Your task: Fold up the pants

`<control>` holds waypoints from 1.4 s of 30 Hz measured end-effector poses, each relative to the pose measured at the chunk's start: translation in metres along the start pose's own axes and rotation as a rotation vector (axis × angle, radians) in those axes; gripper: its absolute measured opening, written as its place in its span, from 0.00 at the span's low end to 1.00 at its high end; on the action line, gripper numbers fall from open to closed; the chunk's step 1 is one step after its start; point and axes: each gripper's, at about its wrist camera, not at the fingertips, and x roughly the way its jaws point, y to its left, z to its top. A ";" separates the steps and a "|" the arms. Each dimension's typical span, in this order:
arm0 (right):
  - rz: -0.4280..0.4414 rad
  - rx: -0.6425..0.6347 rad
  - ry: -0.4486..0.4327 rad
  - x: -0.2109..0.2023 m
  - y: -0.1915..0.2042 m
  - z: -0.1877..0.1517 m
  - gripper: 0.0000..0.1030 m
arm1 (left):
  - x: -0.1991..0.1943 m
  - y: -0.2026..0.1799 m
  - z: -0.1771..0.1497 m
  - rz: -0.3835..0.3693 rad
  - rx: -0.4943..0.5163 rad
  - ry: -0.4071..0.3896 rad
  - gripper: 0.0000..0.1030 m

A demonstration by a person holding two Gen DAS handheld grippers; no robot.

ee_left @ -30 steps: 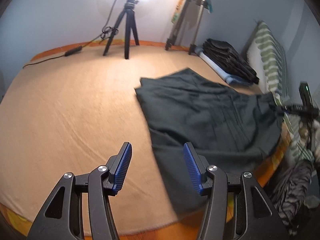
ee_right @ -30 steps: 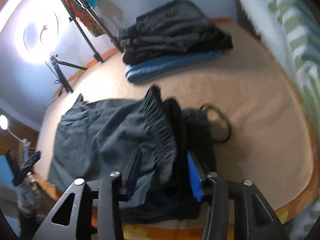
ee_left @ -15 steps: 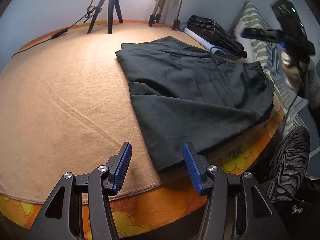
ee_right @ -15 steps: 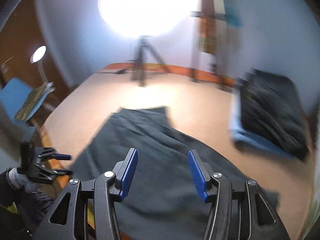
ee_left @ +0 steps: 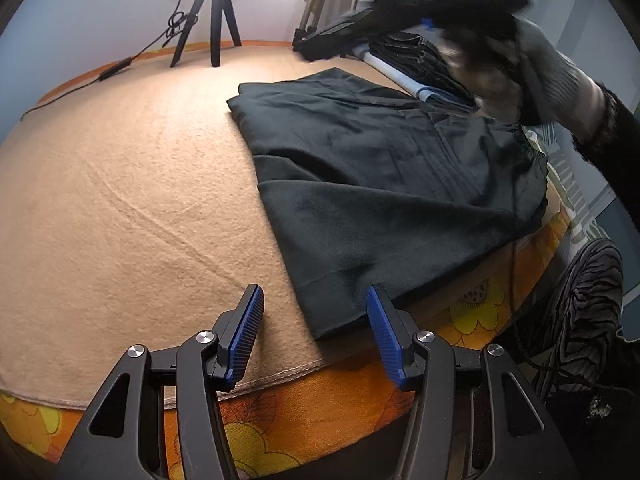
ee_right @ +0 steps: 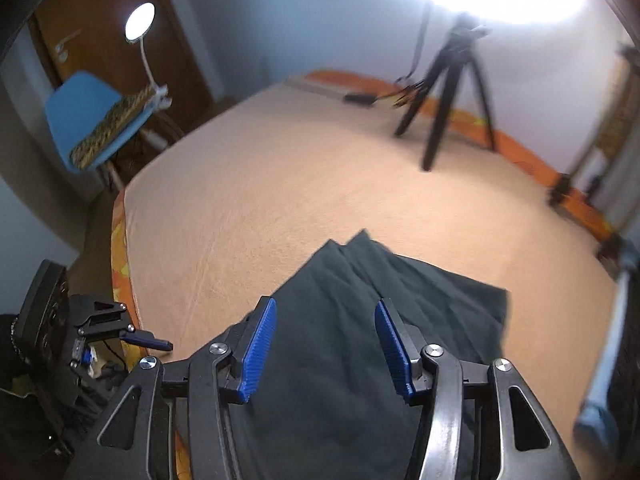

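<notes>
Dark green-black pants (ee_left: 380, 184) lie flat on the tan blanket, one leg end reaching the bed's near edge. My left gripper (ee_left: 314, 330) is open and empty, just short of that leg end at the bed edge. In the right wrist view the pants (ee_right: 380, 320) lie below my right gripper (ee_right: 326, 344), which is open and empty above them, facing the leg ends. The right gripper and the gloved hand that holds it (ee_left: 480, 20) show blurred at the top right of the left wrist view, above the waist end. The left gripper also shows at the lower left of the right wrist view (ee_right: 120, 328).
A stack of folded dark and blue clothes (ee_left: 424, 64) lies at the far right by a striped pillow (ee_left: 568, 176). A black tripod (ee_left: 216, 12) and cable stand at the far edge. A blue chair (ee_right: 100, 120) and lamp stand beside the bed. The orange floral bed edge (ee_left: 320, 400) is close below me.
My right gripper let go of the waistband, rose and swung round toward the leg ends. My left gripper drew back to the bed's near edge by the leg end.
</notes>
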 end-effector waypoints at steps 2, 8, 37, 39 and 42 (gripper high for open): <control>0.019 -0.002 0.037 0.018 -0.001 0.013 0.45 | 0.001 0.002 0.000 -0.013 -0.011 -0.001 0.51; 0.042 -0.013 0.106 0.063 -0.005 0.042 0.42 | 0.001 0.002 0.000 -0.029 -0.002 -0.001 0.51; -0.104 0.006 0.036 0.065 -0.025 0.059 0.00 | -0.001 -0.007 -0.008 -0.059 -0.001 -0.015 0.04; -0.123 0.002 0.059 0.080 -0.027 0.058 0.00 | -0.004 -0.008 -0.010 -0.020 0.016 -0.017 0.04; -0.076 0.020 0.075 0.087 -0.034 0.055 0.04 | -0.010 -0.003 -0.009 0.019 0.011 -0.020 0.03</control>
